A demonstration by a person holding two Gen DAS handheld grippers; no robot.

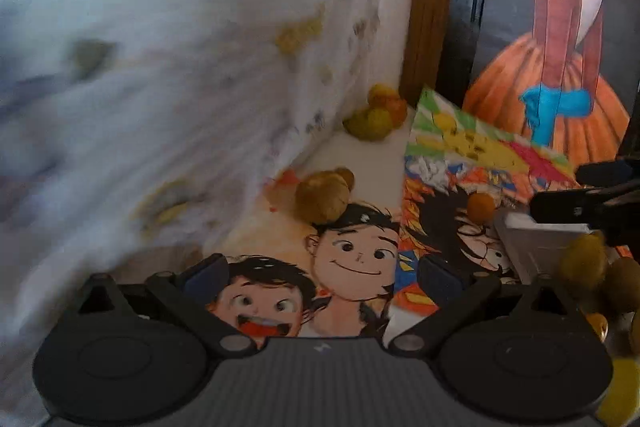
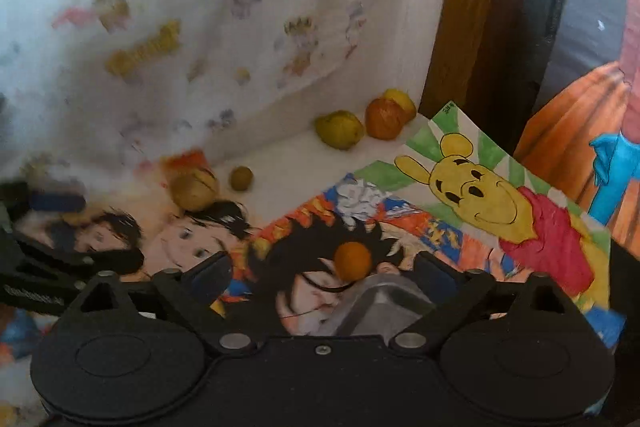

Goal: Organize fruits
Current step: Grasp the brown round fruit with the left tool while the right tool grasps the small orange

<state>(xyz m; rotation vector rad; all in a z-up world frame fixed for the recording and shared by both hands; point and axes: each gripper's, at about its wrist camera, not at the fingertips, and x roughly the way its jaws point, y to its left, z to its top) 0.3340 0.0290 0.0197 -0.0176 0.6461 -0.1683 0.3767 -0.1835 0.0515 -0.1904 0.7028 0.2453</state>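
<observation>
A small orange fruit [image 2: 352, 260] lies at frame centre, just ahead of the right tool [image 2: 324, 277], whose jaws stand released around nothing. A clear container [image 2: 374, 307] sits below it, contents unclear. The left tool [image 1: 322, 277] is also released.

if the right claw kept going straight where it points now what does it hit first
Probably the small orange fruit lying on the drawing, just ahead between the open right claw tips; depth is uncertain.

Matt black plastic right gripper [image 2: 322, 277], thin white printed cloth [image 2: 168, 27] hanging softly, glossy varnished wooden post [image 2: 460, 19], matt paper cartoon drawings [image 2: 500, 203] in flat colour, smooth-skinned orange fruit [image 2: 353, 261], dull clear plastic container [image 2: 372, 307]
</observation>
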